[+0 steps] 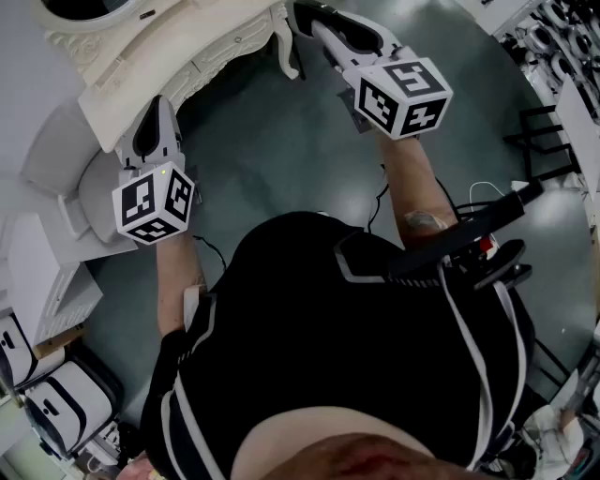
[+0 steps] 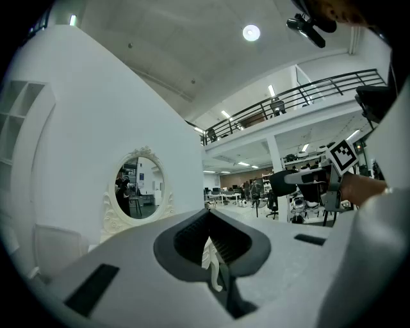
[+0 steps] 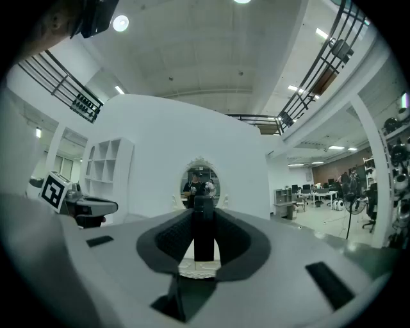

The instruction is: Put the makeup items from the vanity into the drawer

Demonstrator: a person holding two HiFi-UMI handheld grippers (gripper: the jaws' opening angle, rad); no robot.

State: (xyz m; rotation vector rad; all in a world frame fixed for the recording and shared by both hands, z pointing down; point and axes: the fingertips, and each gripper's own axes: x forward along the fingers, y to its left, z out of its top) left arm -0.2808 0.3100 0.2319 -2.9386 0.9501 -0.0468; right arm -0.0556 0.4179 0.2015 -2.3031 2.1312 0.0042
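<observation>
My right gripper (image 3: 204, 246) is shut on a slim black makeup tube (image 3: 204, 224), held upright between its pads. The oval mirror (image 3: 200, 181) of the white vanity stands straight ahead of it. From the head view the right gripper (image 1: 314, 19) hovers off the right end of the vanity (image 1: 187, 56), above the floor. My left gripper (image 1: 155, 117) is at the vanity's front left edge. Its jaws (image 2: 211, 246) stand a narrow gap apart with nothing held; a white carved vanity leg (image 2: 209, 256) shows through the gap. No drawer front is clearly visible.
A grey padded seat (image 1: 56, 178) sits left of the left gripper, with white storage units (image 1: 37, 272) below it. Dark floor (image 1: 281, 141) lies between the two arms. Black stands and cables (image 1: 544, 131) crowd the right side.
</observation>
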